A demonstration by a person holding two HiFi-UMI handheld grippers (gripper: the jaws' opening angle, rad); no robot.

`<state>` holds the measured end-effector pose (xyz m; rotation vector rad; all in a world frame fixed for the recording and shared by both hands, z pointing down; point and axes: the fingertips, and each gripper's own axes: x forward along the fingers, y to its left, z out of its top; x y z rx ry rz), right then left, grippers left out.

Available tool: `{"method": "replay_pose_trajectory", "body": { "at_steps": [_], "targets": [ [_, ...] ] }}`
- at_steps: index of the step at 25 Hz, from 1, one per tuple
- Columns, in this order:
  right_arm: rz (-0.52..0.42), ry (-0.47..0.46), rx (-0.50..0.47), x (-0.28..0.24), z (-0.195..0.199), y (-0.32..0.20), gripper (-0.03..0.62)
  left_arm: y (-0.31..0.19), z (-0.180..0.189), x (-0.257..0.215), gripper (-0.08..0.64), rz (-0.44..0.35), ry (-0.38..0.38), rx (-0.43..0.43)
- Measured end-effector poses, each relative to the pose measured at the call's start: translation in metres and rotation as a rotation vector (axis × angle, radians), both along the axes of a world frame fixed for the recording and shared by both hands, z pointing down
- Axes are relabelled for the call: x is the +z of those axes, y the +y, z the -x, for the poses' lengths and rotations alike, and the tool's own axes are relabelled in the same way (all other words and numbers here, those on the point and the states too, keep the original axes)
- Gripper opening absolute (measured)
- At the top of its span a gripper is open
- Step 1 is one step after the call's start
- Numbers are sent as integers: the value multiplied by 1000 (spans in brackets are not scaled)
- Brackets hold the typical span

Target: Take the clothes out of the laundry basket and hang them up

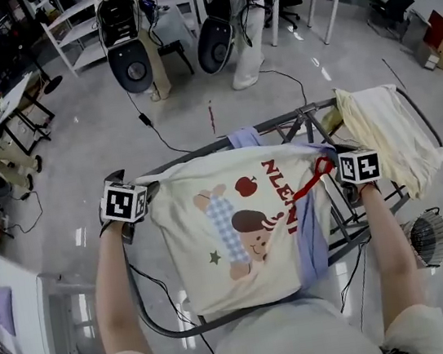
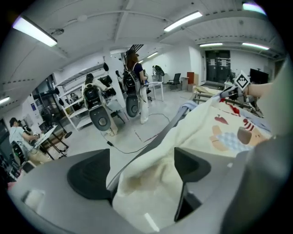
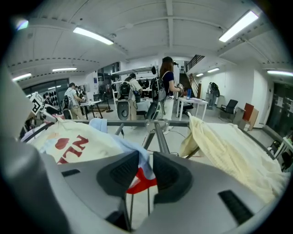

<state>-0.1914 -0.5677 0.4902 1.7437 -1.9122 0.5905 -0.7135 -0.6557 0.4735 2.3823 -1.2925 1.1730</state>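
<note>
T-shirt (image 1: 237, 227), cream with a cartoon print, lay spread over the drying rack (image 1: 201, 149) between the two grippers. Left gripper (image 2: 142, 171): jaws spread wide, with the shirt's edge lying loose and unclamped between them. Right gripper (image 3: 145, 176): jaws narrowly parted, with a fold of pale-blue cloth (image 3: 137, 153) and a red piece (image 3: 142, 183) in the gap. To that gripper's right, a pale-yellow garment (image 1: 388, 135) hung over the same rack.

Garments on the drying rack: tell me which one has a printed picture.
The cream T-shirt spread across the middle: it bears a cartoon figure, an apple and red letters. The pale yellow garment draped at the right end is plain.
</note>
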Motion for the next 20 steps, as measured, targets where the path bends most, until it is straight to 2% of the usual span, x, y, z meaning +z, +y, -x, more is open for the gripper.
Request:
{"method": "replay_pose_trajectory", "body": {
  "at_steps": [3,6,13,15,17,18,20],
  "targets": [
    [20,-7,-34,9,8,12,120,1,-37,-8,425,-13,45,76],
    [21,1,-59,12,17,21,127,-4,-73,-17,423,-33,100,117],
    [-41,-7,-130,-6,56,42,127,-22,-177,-22,417,-77,188,238],
    [-63,-18,-149,-13,68,48,126,-30,-204,-18,379,-67,195,270],
    [-83,-36,-157,-20,78,55,124,-38,-227,-12,266,-51,191,293],
    [-93,-46,-157,-23,81,58,124,-41,-238,-8,235,-40,186,310],
    [-111,-68,-151,-28,84,64,121,-45,-258,2,244,-7,167,363]
  ]
}}
